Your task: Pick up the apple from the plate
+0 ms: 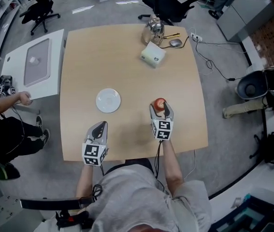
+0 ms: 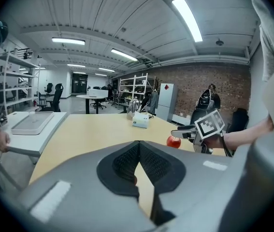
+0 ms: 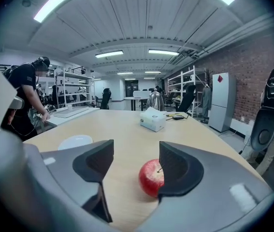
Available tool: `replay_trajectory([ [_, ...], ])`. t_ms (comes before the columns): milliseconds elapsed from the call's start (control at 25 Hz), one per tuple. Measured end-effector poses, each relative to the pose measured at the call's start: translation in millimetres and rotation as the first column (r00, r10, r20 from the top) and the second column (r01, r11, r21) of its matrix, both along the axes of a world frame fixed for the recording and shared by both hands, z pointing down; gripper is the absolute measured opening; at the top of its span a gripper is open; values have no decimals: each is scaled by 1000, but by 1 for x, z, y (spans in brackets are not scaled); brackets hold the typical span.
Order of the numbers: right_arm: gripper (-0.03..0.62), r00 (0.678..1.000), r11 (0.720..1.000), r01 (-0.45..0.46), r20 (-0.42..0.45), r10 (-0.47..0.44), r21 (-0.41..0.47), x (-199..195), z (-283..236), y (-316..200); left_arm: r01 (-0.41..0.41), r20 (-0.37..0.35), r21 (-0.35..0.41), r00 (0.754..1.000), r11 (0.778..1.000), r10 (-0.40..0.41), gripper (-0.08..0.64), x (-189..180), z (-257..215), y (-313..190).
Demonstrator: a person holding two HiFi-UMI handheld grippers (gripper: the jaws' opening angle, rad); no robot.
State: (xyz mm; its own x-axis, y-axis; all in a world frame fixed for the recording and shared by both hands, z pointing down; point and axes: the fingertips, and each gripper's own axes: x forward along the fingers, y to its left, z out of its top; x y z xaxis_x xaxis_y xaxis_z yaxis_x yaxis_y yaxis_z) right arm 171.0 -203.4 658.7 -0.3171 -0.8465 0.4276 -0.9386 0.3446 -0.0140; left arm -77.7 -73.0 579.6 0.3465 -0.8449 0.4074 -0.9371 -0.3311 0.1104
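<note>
Apple [image 1: 160, 103] rests on the table [image 1: 127, 57], lower right of centre in the head view, well apart from the bare plate [image 1: 108, 100]. My right gripper [image 3: 136, 151] stands apart around it; my left gripper [image 2: 139, 146] is closed on nothing. Squeezing off-centre could roll the fruit away, I judge. Only the right gripper view shows it tucked beside one pad, clear of the other; the head view hides that.
</note>
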Motion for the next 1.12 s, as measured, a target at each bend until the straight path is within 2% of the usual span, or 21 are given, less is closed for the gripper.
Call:
replay_trajectory([
  [440,207,992,992,118,30,-119,48,-55,-37,26,81,4,52,997,995,-81,19,-27,-21,23],
  [680,142,976,976,208,48,-211,73,-91,-59,48,139,3,67,990,988,-140,19,-44,-29,44],
  [1120,75,943,940,320,54,-328,115,-131,-79,86,230,-2,119,973,966,-231,19,-67,-40,79],
])
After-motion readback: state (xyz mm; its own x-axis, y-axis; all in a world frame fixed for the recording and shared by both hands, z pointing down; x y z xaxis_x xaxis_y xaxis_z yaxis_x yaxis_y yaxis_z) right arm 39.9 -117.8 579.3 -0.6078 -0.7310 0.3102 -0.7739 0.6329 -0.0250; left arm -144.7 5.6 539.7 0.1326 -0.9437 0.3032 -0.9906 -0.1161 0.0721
